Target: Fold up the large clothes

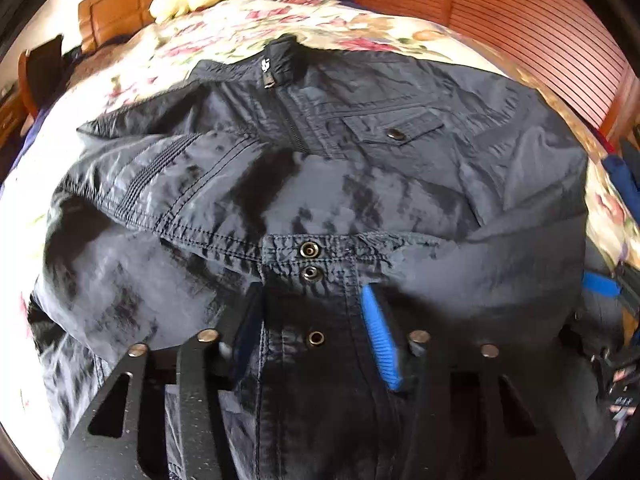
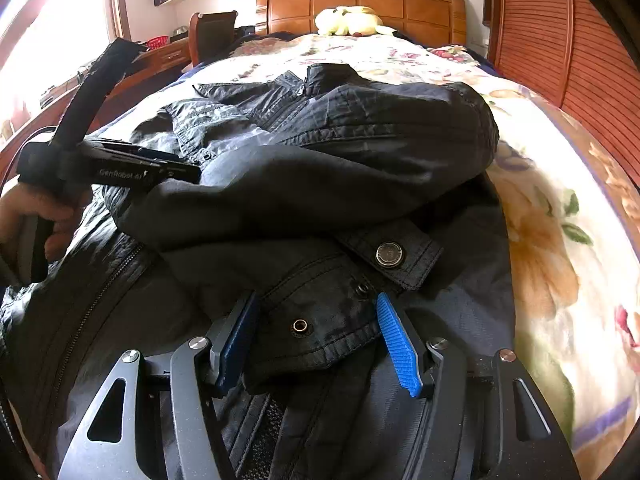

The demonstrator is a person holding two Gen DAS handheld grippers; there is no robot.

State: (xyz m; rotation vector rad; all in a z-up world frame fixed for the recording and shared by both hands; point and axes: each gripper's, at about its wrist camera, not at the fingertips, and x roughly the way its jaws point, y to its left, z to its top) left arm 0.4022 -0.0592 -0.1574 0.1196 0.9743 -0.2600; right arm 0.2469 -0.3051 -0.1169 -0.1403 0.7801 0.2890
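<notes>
A dark navy jacket lies on the bed, front up, collar toward the headboard, both sleeves folded across its front. My left gripper is open, its blue pads either side of a snap-button cuff at the jacket's lower edge. My right gripper is open too, its pads either side of the other cuff with its snap tab. The jacket fills the right wrist view. The left gripper shows at the left there, held by a hand.
The jacket rests on a floral bedspread. A wooden headboard with a yellow plush toy is at the far end. A slatted wooden wardrobe stands on the right; a desk and chair on the left.
</notes>
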